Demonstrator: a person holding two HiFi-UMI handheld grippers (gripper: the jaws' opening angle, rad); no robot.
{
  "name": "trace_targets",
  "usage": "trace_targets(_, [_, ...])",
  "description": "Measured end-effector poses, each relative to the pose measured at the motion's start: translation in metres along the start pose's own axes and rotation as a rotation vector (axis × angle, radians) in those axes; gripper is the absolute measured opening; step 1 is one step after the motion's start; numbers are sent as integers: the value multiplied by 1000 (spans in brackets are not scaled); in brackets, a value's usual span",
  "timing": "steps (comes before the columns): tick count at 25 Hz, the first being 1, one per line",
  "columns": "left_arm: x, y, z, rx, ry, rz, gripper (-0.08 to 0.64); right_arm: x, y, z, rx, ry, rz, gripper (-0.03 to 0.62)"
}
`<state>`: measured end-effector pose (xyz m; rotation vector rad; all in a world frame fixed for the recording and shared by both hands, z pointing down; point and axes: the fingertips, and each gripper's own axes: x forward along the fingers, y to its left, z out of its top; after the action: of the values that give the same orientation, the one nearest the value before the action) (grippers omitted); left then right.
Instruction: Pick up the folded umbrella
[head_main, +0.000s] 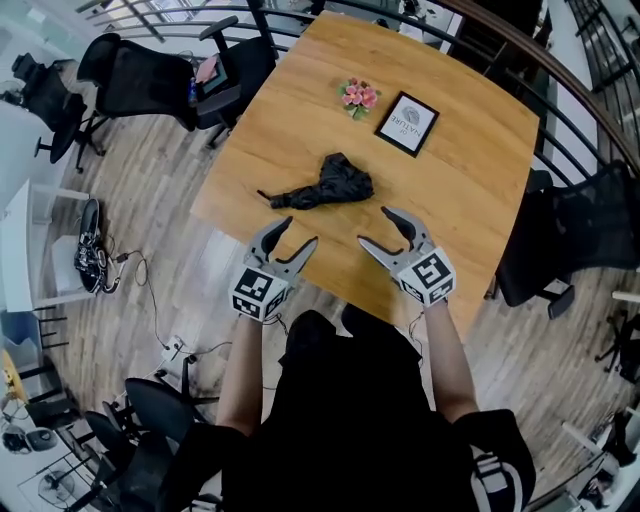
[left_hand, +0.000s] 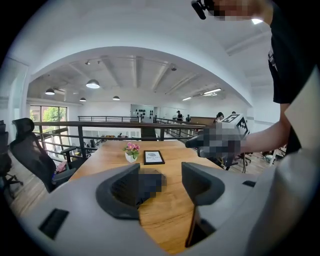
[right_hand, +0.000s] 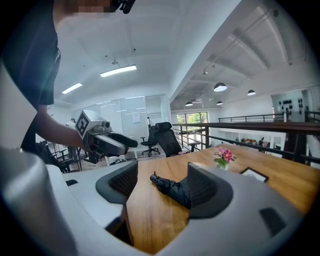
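Over the near edge of the table (head_main: 470, 180), a person holds both arms out, with the left gripper (head_main: 300, 232) and right gripper (head_main: 374, 226) side by side, tilted slightly down and angled inward. Both claws gape wide with nothing between them. The folded umbrella (head_main: 335, 183) lies mid-table just beyond the tips, its narrow end toward the left edge, with bare wood around it. Flowers (head_main: 357, 96) and a picture frame (head_main: 407, 124) sit well apart near the far edge. An office chair (head_main: 150, 75) stands off the far-left corner.

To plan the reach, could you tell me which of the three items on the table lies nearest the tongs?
The black folded umbrella; the flowers and framed picture sit farther back.
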<state>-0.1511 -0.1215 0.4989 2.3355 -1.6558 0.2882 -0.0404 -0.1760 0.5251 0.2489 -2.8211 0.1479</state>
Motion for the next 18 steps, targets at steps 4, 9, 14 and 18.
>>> trace_targets(4, [11, 3, -5, -6, 21, -7, 272, -4, -8, -2, 16, 4, -7, 310])
trace_targets(9, [29, 16, -6, -18, 29, -30, 272, -3, -17, -16, 51, 42, -33, 310])
trace_targets(14, [52, 32, -13, 41, 81, -88, 272, 5, -37, -21, 81, 47, -94, 310])
trace_targets(18, [75, 44, -21, 46, 116, -155, 272, 16, -53, -20, 119, 51, -155, 313])
